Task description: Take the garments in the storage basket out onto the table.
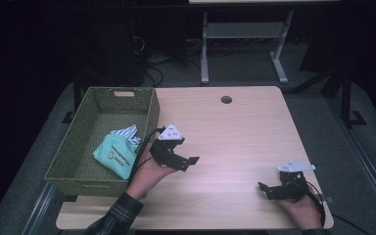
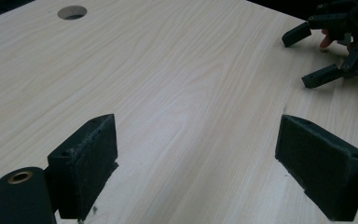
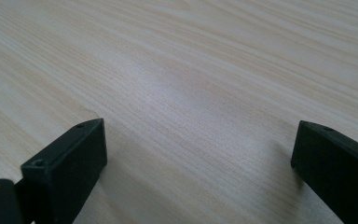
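From above we see the person's left hand (image 1: 147, 175) reaching in from the bottom edge, a plaid sleeve (image 1: 117, 213) on the forearm, holding the left gripper (image 1: 192, 160) just beside the green woven basket (image 1: 85, 181) and pointing it toward the middle of the light wooden table (image 1: 235, 132). In the left gripper view its two black jaws stand wide apart with bare wood grain between them and nothing held. The right hand (image 1: 301, 208) comes in at the lower right corner of the table, well apart from the left, and its right gripper (image 1: 263, 188) points leftward, low over the tabletop; in the right gripper view its jaws are likewise spread wide over bare wood, gripping nothing. The left gripper view also catches the right gripper in its upper right corner, cut off by the edge. Inside the basket we make out a teal pouch (image 1: 115, 154) with a small label whose print is too small to read, and a striped cloth (image 1: 127, 132) partly tucked behind it. A round hole (image 1: 226, 99) sits near the table's far edge. The room beyond the table is dark; we can pick out only a pale table frame (image 1: 245, 44) and some cables (image 1: 152, 68) on the floor.
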`<state>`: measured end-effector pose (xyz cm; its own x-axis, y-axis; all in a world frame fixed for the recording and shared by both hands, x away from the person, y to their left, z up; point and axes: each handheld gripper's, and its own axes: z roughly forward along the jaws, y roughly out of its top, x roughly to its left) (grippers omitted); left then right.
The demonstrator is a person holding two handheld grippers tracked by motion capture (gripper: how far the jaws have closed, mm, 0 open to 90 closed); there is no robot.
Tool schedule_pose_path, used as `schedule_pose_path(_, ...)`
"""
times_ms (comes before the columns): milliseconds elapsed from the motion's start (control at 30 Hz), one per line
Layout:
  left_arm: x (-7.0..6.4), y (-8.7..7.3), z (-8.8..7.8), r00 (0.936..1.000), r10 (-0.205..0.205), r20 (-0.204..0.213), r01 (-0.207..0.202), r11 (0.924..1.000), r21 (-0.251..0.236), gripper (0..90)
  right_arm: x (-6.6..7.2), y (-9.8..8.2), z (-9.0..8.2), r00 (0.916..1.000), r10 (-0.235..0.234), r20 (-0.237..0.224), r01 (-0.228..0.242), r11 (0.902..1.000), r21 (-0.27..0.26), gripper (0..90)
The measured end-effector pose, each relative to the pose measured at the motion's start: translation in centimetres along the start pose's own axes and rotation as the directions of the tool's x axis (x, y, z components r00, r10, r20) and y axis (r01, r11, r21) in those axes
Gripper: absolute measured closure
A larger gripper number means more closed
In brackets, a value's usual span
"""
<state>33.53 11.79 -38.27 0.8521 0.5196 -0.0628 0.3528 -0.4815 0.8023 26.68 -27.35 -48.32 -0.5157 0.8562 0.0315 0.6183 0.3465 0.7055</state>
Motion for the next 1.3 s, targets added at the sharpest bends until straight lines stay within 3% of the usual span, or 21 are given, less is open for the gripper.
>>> schedule_pose_path(667, 1.0, 1.2, -2.6, 0.9997, 0.002, -0.026, -0.002, 1.0000, -0.009, 12.0, 0.0, 0.0, 0.0, 1.0000, 0.000, 0.000, 0.000, 1.0000, -0.001, 2.9)
schedule_pose_path(967, 2.1, 1.1, -4.1, 0.9991, -0.016, -0.039, 0.016, 0.9998, -0.011, 12.0, 0.0, 0.0, 0.0, 1.0000, 0.000, 0.000, 0.000, 1.0000, -0.001, 2.9)
schedule_pose_path(1300, 3.6, 0.7, -6.1, 0.9959, -0.032, -0.084, 0.031, 0.9995, -0.012, 11.7, 0.0, 0.0, 0.0, 1.0000, 0.000, 0.000, 0.000, 1.0000, 0.000, 2.9)
